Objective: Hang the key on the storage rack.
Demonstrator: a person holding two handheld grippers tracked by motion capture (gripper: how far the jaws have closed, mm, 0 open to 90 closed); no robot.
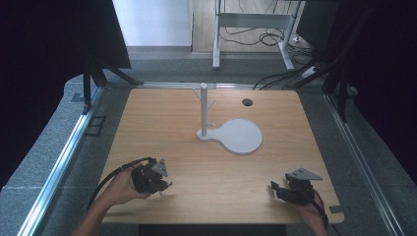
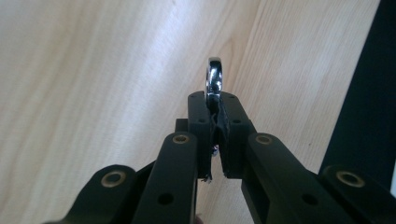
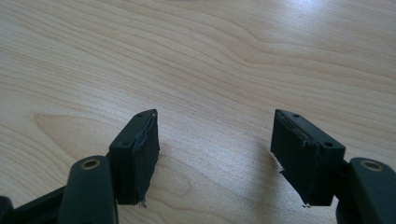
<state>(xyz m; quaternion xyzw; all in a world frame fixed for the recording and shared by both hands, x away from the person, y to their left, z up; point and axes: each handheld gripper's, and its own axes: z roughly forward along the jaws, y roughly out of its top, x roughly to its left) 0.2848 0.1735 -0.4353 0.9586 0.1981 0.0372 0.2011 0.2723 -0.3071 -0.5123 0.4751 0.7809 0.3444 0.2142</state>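
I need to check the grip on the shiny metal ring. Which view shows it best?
The left gripper view: the metal ring stands edge-on, pinched between the left gripper pads. In the high view it's too small to make out at that gripper.

Both grippers are matt black. The left gripper [image 1: 166,185] carries a grey three-cornered plate on top, and a black cable loops back from it along the bare forearm. The right gripper [image 1: 273,187] bears the same grey plate; its cable looks black with perhaps a red strand, though it is small from here. Up close, the link arms show brass-coloured bushings and small round holes, and the blocky jaws wear dark, fraying pads.
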